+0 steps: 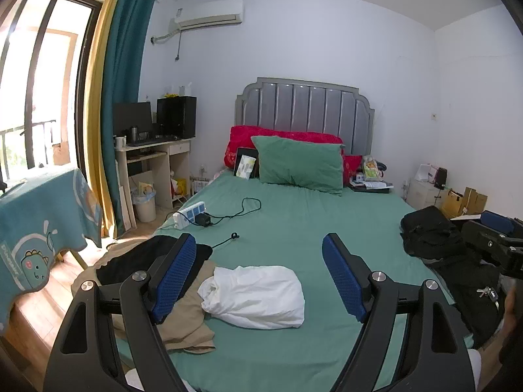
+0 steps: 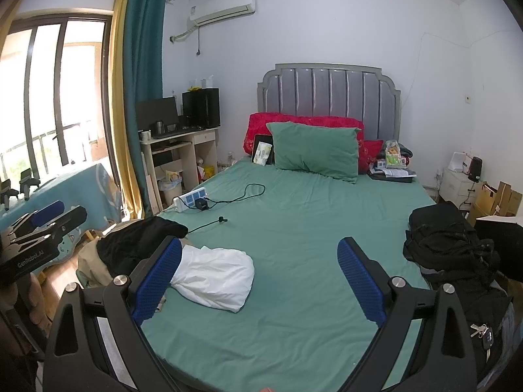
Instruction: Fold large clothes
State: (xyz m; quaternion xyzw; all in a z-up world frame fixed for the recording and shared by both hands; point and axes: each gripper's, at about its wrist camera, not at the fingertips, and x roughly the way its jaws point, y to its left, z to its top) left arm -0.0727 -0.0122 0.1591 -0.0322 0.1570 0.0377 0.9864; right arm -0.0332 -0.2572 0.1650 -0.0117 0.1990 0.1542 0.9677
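Left wrist view: left hand-held gripper (image 1: 260,274) held above the foot of the bed (image 1: 294,219), blue pads (image 1: 176,277) spread wide apart, nothing between them. White garment (image 1: 255,297) lay bunched on the green sheet, in the gap between the two fingers. Beige garment (image 1: 186,320) spread flat just left of the white garment, touching it and partly hidden behind the left finger. Black garment (image 1: 153,258) lay on top of the beige one, on the side of the white garment toward the window. Power strip (image 1: 189,215) with a black cable rested beyond the white garment, toward the headboard. Green pillow (image 1: 299,163) leaned at the head of the bed, well apart from the white garment. Black backpack (image 1: 434,238) sat far right of the white garment, at the bed's edge.

Right wrist view: right hand-held gripper (image 2: 260,277) likewise open, fingers well apart, gripping nothing. White garment (image 2: 215,277) seen beside the left finger, partly covered by it. Black garment (image 2: 137,245) piled just left of the white garment. Other hand-held gripper (image 2: 42,225) visible farther left of the white garment. Black backpack (image 2: 447,241) well to the right of the white garment. Desk (image 2: 179,150) with a monitor stood off the bed, beyond the white garment, by the curtain.
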